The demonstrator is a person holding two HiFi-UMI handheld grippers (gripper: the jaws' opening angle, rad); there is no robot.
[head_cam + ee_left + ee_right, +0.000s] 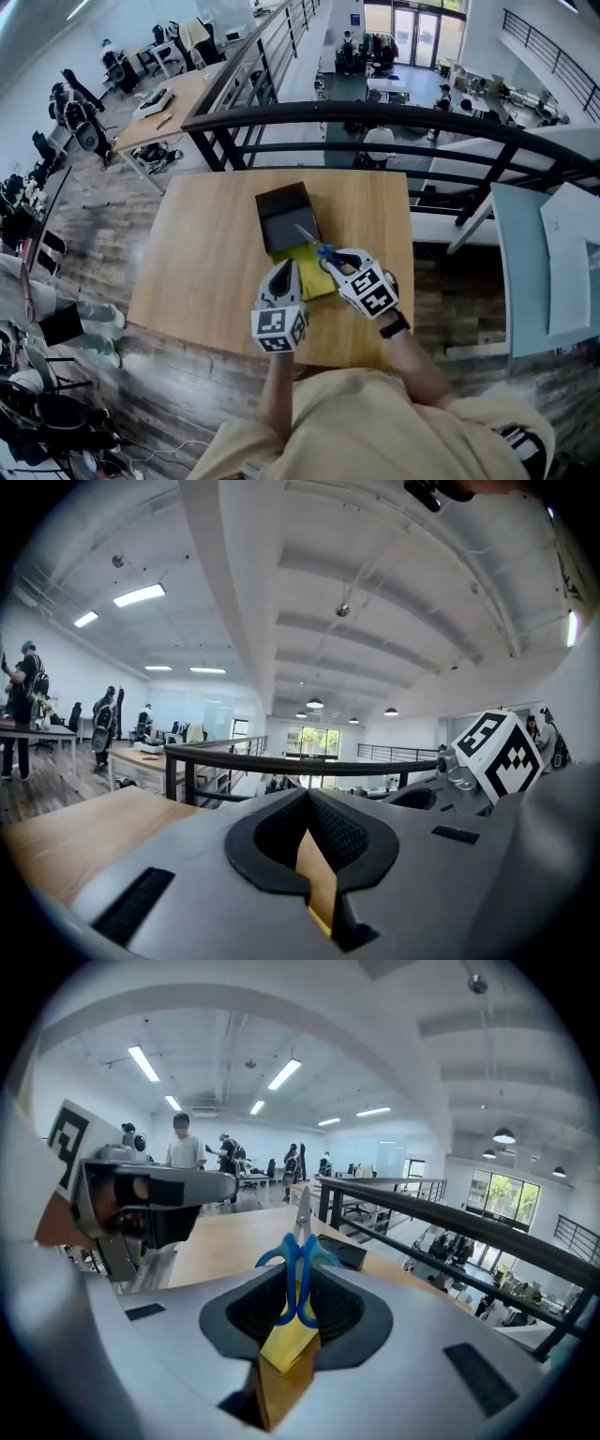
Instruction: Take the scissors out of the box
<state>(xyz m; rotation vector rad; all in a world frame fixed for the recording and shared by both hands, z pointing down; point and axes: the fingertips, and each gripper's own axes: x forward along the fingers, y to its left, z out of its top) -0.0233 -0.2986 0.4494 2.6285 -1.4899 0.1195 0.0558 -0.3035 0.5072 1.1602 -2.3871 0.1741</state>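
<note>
Blue-handled scissors (319,247) (300,1269) are held above the wooden table (206,253). My right gripper (330,262) (300,1288) is shut on their handles, and the closed blades point away from it. Below them sits a yellow box (315,281), whose corner (289,1346) shows through the jaw gap. A black box part (286,211) (343,1251) lies just beyond it. My left gripper (285,274) (307,803) hovers at the yellow box's left side. Its jaws meet at the tips with nothing between them.
A dark metal railing (375,117) runs along the table's far edge, with a drop to a lower floor behind it. The person's torso (375,422) is at the near edge. Desks and people (187,1152) stand far to the left.
</note>
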